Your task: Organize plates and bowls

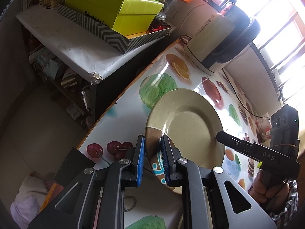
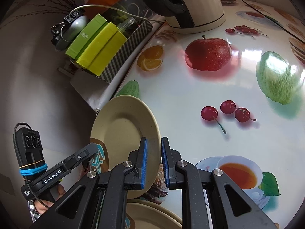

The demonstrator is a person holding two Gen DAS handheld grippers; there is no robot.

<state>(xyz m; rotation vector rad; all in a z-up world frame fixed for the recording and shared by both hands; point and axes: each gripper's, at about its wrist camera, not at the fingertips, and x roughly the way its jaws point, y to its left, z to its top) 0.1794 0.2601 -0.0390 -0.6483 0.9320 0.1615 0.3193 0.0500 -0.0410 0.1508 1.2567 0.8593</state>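
a beige plate [image 1: 190, 126] hangs tilted above a fruit-printed worktop [image 2: 190, 87], gripped at two points on its rim. the left gripper [image 1: 152, 158] is closed on the brown-painted edge nearest it, blue pads [image 1: 140, 160] pressing both faces. the right gripper [image 2: 154, 162] straddles the opposite edge; its jaws stand narrow around the rim, though whether both pads bite cannot be told from either view. a second plate [image 2: 152, 215] lies directly beneath the right gripper, likely the stacking target. the risk, as judged here: the plate is held only by thin edge grips, so any mismatch between the two hands could twist it loose, sending it onto the plate below or off the worktop edge just left of the left gripper. both hands come in low from opposite sides, fingers pointing forward and slightly down; the right hand [image 1: 266, 189] wraps its handle.
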